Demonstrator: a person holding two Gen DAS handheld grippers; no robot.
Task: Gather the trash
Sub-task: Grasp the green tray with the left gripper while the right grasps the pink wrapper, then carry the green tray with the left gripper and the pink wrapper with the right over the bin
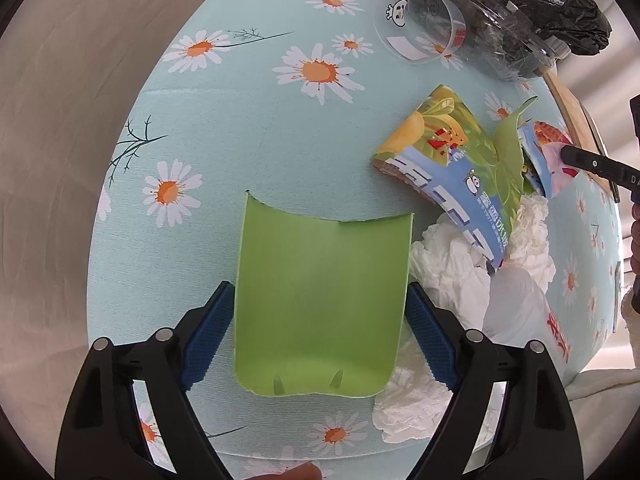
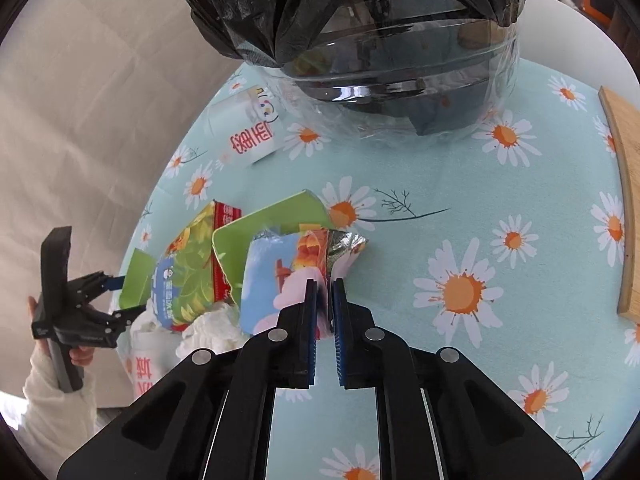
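Pickup step. Left tool (image 1: 320, 320) clamped on green card piece (image 1: 320, 300) over the desk (image 1: 240, 120). Right tool (image 2: 324, 300) pinches snack wrapper (image 2: 276, 276) beside the trash pile. Next, judged: carry both to bag-lined bin (image 2: 400, 60).

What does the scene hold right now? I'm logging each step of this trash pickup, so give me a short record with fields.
surface: table with daisy-print cloth
left gripper: shut on green card
right gripper: shut on snack wrapper
bin: clear, lined with black bag, at far side of table
loose trash: clear cup on its side, green carton, tissues
other: wooden board at table's right edge
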